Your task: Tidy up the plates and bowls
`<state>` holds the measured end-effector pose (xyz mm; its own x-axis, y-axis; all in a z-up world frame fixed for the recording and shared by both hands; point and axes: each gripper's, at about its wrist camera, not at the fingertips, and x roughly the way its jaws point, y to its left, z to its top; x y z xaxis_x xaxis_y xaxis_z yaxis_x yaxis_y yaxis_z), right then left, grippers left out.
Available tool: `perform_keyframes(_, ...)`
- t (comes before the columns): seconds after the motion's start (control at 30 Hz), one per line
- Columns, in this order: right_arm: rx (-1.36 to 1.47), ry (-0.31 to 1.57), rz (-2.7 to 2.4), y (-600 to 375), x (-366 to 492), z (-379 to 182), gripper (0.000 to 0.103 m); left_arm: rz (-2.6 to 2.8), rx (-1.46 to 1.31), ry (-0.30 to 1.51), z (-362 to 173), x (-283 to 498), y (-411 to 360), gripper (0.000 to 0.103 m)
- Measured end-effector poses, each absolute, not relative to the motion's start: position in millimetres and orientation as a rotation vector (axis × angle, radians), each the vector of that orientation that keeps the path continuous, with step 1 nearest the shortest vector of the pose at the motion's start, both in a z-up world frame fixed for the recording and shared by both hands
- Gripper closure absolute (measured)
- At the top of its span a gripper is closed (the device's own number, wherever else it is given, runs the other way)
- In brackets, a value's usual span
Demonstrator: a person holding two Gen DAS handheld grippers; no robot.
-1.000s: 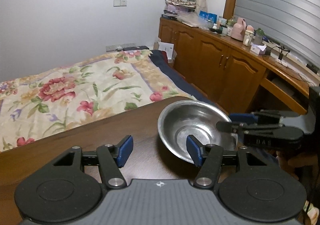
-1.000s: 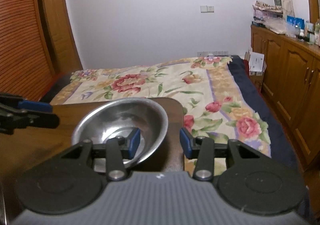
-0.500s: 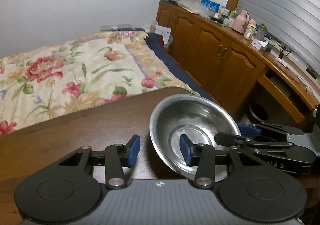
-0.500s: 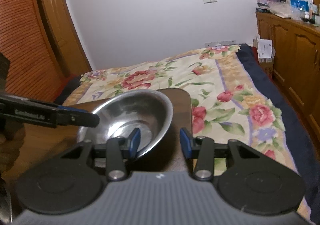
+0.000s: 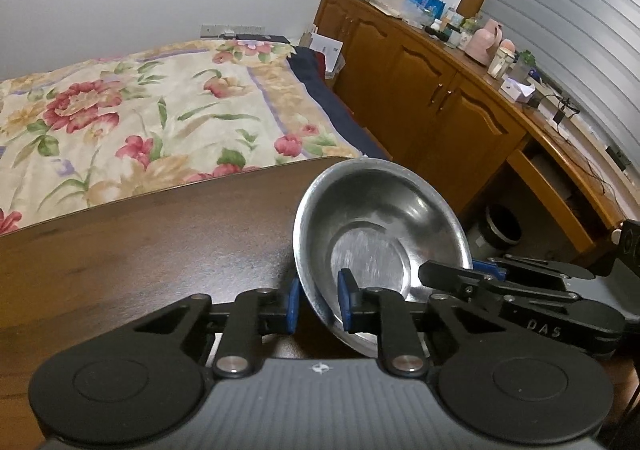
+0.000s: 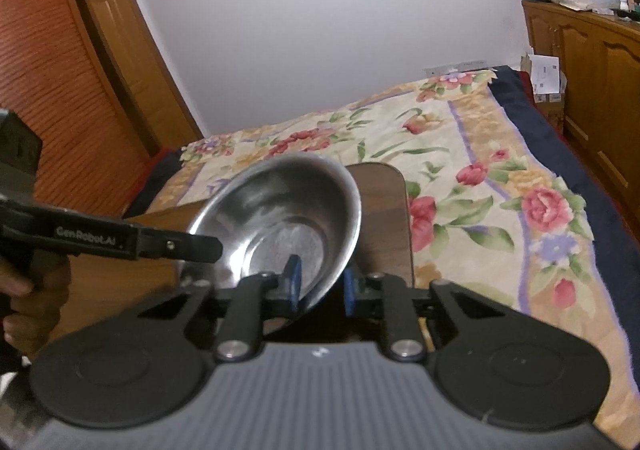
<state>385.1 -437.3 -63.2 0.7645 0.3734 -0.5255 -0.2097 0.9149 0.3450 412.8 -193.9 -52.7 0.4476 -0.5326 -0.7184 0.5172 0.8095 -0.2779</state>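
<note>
A steel bowl (image 5: 380, 226) is held tilted above the far right corner of the dark wooden table (image 5: 140, 250). My left gripper (image 5: 318, 304) is shut on its near rim, one blue pad inside and one outside. My right gripper (image 6: 320, 286) is shut on the bowl (image 6: 280, 218) at its own near rim, from the other side. Each gripper shows in the other's view: the right one (image 5: 480, 278) at the bowl's right, the left one (image 6: 176, 246) at its left. No plates are in view.
Beyond the table lies a bed with a floral cover (image 5: 140, 110). Wooden cabinets (image 5: 420, 90) with cluttered tops line the right wall. A wooden door (image 6: 132, 62) and slatted wardrobe stand at the left. The table's far right corner (image 6: 384, 178) is rounded.
Both grippers closed from open onto the bowl's rim. The bowl, which sat flat on the table, is now lifted and tilted between them.
</note>
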Motion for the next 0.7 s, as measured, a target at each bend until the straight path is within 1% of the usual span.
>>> perform_keyframes(0.7, 0.237, 0.612, 0.31, -428, 354, -15, 0.081, -0.695, -0.025, 0.812, -3, 362, -174, 0.082)
